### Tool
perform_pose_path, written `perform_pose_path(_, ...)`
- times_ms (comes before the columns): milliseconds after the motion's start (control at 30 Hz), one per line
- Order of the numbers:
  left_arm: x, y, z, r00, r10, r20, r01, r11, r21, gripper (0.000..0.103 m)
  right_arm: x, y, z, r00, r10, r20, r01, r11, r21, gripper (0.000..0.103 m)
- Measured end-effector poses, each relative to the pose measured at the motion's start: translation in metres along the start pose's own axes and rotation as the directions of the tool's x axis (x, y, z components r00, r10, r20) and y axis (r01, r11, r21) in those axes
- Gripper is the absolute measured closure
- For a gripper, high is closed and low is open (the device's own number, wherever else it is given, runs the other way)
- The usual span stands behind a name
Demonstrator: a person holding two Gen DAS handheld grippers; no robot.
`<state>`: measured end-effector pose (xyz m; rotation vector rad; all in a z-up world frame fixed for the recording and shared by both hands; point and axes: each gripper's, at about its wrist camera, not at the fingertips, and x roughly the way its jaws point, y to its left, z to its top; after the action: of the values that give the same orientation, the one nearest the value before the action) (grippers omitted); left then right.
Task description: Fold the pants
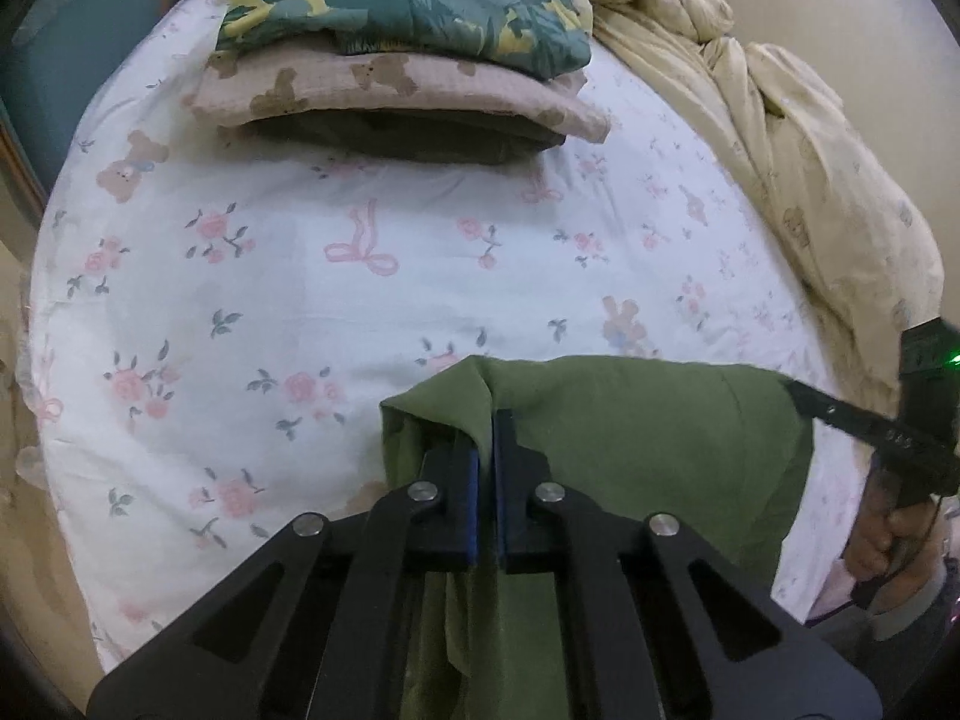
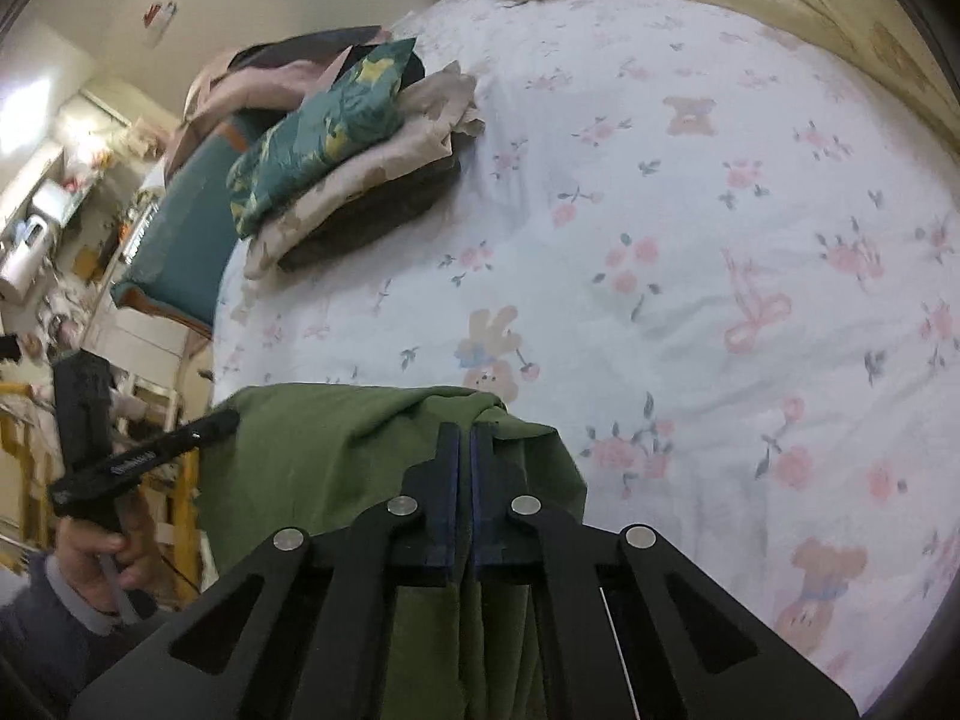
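Observation:
Olive green pants [image 1: 636, 420] lie at the near edge of the bed, stretched between both grippers. My left gripper [image 1: 487, 420] is shut on the left corner of the pants' far edge, and green cloth runs down between its blue pads. My right gripper [image 2: 465, 429] is shut on the other corner of the green pants [image 2: 336, 450] the same way. The right gripper's finger [image 1: 840, 411] shows at the right of the left wrist view, touching the cloth. The left gripper's finger [image 2: 174, 441] shows at the left of the right wrist view.
A white floral bed sheet [image 1: 360, 276] covers the mattress. A stack of folded clothes [image 1: 396, 78] sits at the far side, topped by a teal patterned piece [image 2: 324, 132]. A cream duvet [image 1: 810, 180] is bunched along the right. A person's hand [image 2: 99, 546] holds the left gripper's handle.

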<state>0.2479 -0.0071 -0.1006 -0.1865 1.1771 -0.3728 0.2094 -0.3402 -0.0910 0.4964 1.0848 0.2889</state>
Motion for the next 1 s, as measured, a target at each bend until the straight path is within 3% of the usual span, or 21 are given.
perform_pose_path(67, 0.005, 0.005, -0.002, 0.999, 0.033, -0.009, -0.033, 0.999, -0.008, 0.102, 0.009, -0.004, 0.0, 0.997, -0.079, -0.018, 0.078, 0.997, -0.011, 0.103)
perform_pose_path(167, 0.002, 0.003, -0.001, 0.999, 0.04, 0.009, -0.04, 0.999, 0.003, 0.102, 0.017, -0.004, -0.001, 0.991, -0.131, -0.032, 0.131, 0.991, -0.018, 0.103)
perform_pose_path(300, 0.001, 0.005, -0.003, 0.996, 0.085, 0.009, -0.085, 0.996, -0.002, 0.098, 0.011, 0.003, -0.003, 0.986, -0.164, -0.012, 0.164, 0.986, -0.043, 0.1)
perform_pose_path(333, 0.0, 0.007, -0.004, 0.994, 0.11, 0.009, -0.11, 0.994, -0.012, 0.098, 0.005, 0.006, -0.004, 0.975, -0.223, 0.008, 0.223, 0.973, -0.058, 0.1)
perform_pose_path(400, -0.006, 0.007, -0.006, 0.987, 0.158, 0.018, -0.158, 0.987, -0.019, 0.098, -0.007, 0.014, -0.007, 0.966, -0.254, 0.046, 0.257, 0.963, -0.086, 0.095)
perform_pose_path(500, -0.03, -0.013, -0.015, 0.979, 0.169, 0.112, -0.175, 0.984, 0.041, 0.098, -0.017, 0.035, -0.016, 0.995, -0.092, 0.048, 0.098, 0.986, -0.136, 0.095)
perform_pose_path(567, -0.039, -0.041, -0.028, 0.973, 0.163, 0.166, -0.188, 0.972, 0.143, 0.096, -0.01, 0.046, -0.023, 0.998, -0.057, 0.023, 0.06, 0.984, -0.166, 0.095)
perform_pose_path(633, -0.031, -0.054, -0.037, 0.99, 0.08, 0.119, -0.101, 0.976, 0.192, 0.089, 0.01, 0.05, -0.029, 0.998, -0.046, -0.043, 0.039, 0.985, -0.166, 0.095)
perform_pose_path(700, -0.005, -0.057, -0.047, 0.998, 0.068, -0.004, -0.066, 0.977, 0.202, 0.089, 0.03, 0.046, -0.033, 0.992, -0.076, -0.103, 0.058, 0.984, -0.168, 0.095)
perform_pose_path(800, 0.02, -0.038, -0.058, 0.982, 0.163, -0.094, -0.144, 0.973, 0.178, 0.089, 0.046, 0.021, -0.041, 0.962, -0.228, -0.152, 0.204, 0.967, -0.155, 0.1)
perform_pose_path(867, 0.023, -0.015, -0.061, 0.973, 0.191, -0.131, -0.175, 0.977, 0.119, 0.089, 0.043, -0.002, -0.044, 0.94, -0.292, -0.174, 0.279, 0.955, -0.098, 0.095)
perform_pose_path(900, 0.023, -0.005, -0.063, 0.969, 0.197, -0.15, -0.185, 0.979, 0.09, 0.089, 0.039, -0.012, -0.045, 0.938, -0.294, -0.182, 0.287, 0.956, -0.069, 0.095)
perform_pose_path(967, 0.015, 0.012, -0.063, 0.973, 0.159, -0.166, -0.158, 0.987, 0.021, 0.088, 0.022, -0.027, -0.047, 0.96, -0.235, -0.151, 0.237, 0.972, -0.005, 0.095)
perform_pose_path(1000, 0.009, 0.017, -0.062, 0.977, 0.147, -0.156, -0.148, 0.989, 0.007, 0.081, 0.014, -0.031, -0.047, 0.967, -0.22, -0.131, 0.224, 0.975, 0.012, 0.095)
